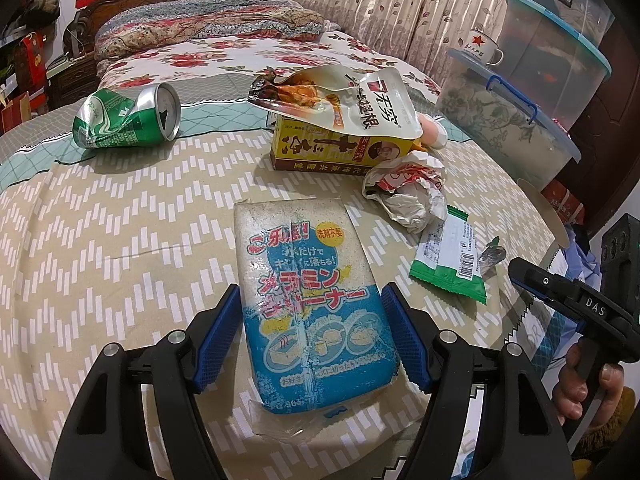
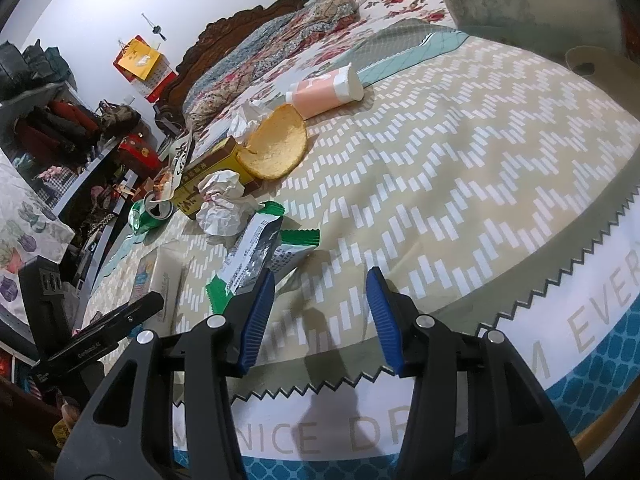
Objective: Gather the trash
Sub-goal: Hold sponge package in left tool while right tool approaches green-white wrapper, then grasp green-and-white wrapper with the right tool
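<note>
A blue-and-white sponge pack (image 1: 312, 280) lies lengthways on the patterned bedcover (image 1: 120, 240). My left gripper (image 1: 311, 292) has its blue pads (image 1: 218, 332) against both long sides of it. To its right lies a green wrapper (image 1: 448, 256). My right gripper (image 2: 320, 280) is half closed over bare cover, nothing between its jaws, and the green wrapper (image 2: 256, 256) sits just past its left fingertip. Further back are a crushed green can (image 1: 128, 116), a yellow box (image 1: 340, 152) under a snack pouch (image 1: 344, 100), and crumpled paper (image 1: 408, 192).
A pink cup (image 2: 324, 92) and a round yellow peel (image 2: 276, 148) lie further up the bed. A white and blue bag with a sawtooth edge (image 2: 560, 320) spreads over the near bed edge. Stacked storage boxes (image 1: 540, 80) with an enamel mug (image 1: 482, 46) stand at the right.
</note>
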